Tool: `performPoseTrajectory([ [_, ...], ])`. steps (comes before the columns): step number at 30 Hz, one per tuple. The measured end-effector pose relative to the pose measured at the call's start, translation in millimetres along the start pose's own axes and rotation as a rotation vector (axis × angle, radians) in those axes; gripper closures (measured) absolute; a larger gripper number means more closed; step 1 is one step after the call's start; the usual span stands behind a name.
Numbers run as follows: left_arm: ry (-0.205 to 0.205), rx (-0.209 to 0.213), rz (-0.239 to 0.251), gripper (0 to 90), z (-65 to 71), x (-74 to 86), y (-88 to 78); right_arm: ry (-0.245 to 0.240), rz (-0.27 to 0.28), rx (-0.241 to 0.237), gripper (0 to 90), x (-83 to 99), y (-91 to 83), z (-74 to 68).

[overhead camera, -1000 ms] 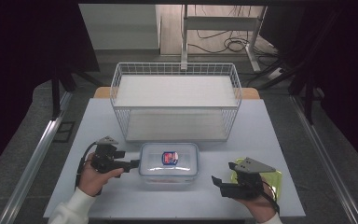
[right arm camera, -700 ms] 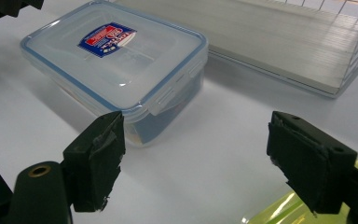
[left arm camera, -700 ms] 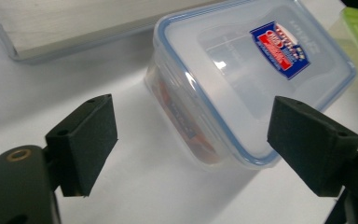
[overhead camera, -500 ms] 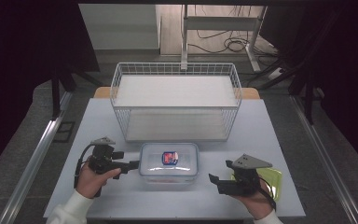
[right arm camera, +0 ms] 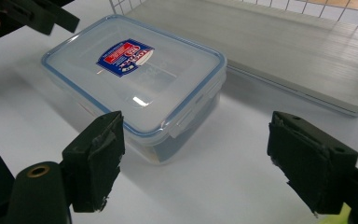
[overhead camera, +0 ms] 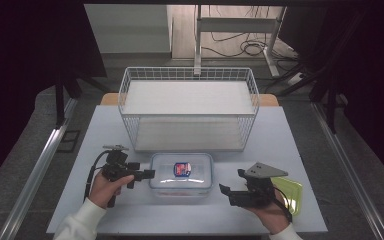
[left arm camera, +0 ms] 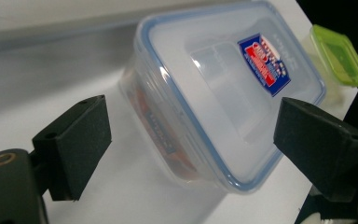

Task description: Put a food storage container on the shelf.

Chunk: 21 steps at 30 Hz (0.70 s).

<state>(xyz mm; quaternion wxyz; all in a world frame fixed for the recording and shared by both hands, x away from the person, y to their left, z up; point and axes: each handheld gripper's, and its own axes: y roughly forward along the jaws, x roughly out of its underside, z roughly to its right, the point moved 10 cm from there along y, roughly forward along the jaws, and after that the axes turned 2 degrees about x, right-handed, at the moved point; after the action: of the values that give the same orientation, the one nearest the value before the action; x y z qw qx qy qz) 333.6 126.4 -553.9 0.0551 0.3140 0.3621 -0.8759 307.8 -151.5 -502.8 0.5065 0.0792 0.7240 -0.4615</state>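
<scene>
A clear plastic container with a blue-rimmed lid and a red and blue label sits on the white table, in front of the wire basket. My left gripper lies level at the container's left end, pointing right. Its jaws have just been opening, and in the left gripper view the pads stand apart from the container, whose near end lies ahead between them. My right gripper is open to the right of the container and points left. In the right gripper view the container is ahead on the left.
A white wire basket with a pale board inside stands behind the container. A green-lidded box lies at the right, under my right hand. The table's front edge is close to both forearms.
The right gripper has edged slightly left toward the container. The left hand and the container keep their places.
</scene>
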Motion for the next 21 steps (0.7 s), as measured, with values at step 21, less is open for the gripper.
performPoseTrajectory([
  [21,-0.121,0.184,-0.086,13.5,-0.6,11.6,32.3,-0.011,0.009,0.008,19.5,-20.7,18.3,-11.7],
])
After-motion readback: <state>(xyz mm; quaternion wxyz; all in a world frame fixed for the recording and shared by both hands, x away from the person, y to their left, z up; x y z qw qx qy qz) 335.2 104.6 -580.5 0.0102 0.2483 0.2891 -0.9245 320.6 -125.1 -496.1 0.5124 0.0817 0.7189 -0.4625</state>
